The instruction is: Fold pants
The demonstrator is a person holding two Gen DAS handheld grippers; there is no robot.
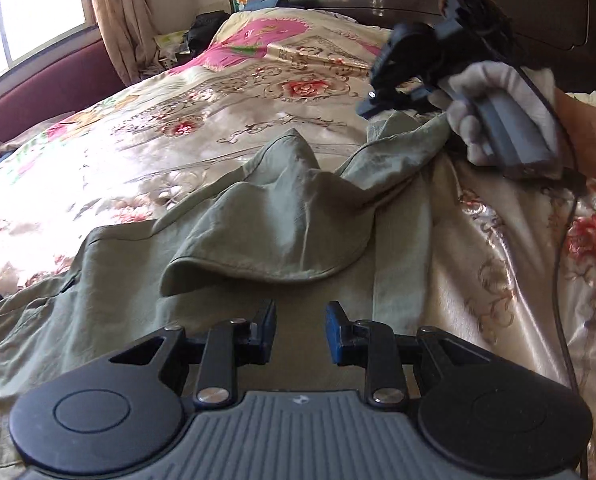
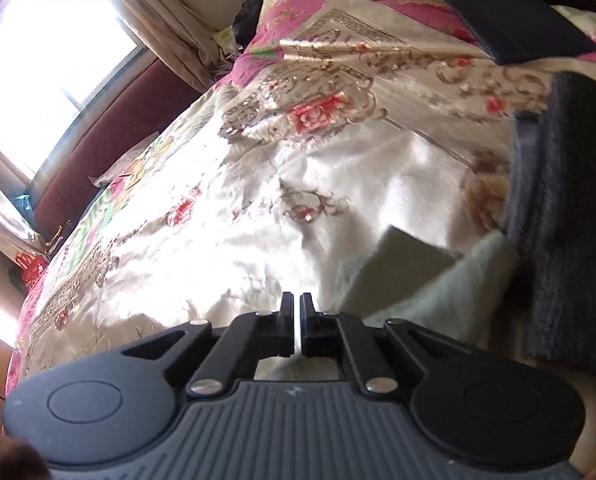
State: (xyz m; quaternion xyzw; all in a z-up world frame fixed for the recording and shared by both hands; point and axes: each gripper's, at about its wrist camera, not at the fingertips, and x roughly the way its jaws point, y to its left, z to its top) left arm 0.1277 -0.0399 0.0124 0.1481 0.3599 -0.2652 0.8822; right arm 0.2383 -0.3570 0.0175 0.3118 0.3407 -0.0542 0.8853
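Olive-green pants (image 1: 257, 216) lie rumpled on the floral bedspread (image 1: 145, 140), one leg stretched toward the far right. My left gripper (image 1: 301, 328) is open and empty, low over the near part of the pants. My right gripper (image 1: 372, 102) shows in the left wrist view, held by a white-gloved hand (image 1: 494, 92) just above the far end of the pant leg. In the right wrist view the right gripper (image 2: 296, 324) has its jaws nearly together with nothing between them. A corner of the pants (image 2: 402, 276) shows to its right.
A dark folded item (image 2: 518, 28) and a dark grey folded cloth (image 2: 570, 208) lie on the bed at the far right. A dark wooden headboard (image 1: 478, 4) stands behind. A window (image 1: 29, 4) and curtain (image 1: 117, 20) are at the left. A cable (image 1: 558, 264) hangs from the right gripper.
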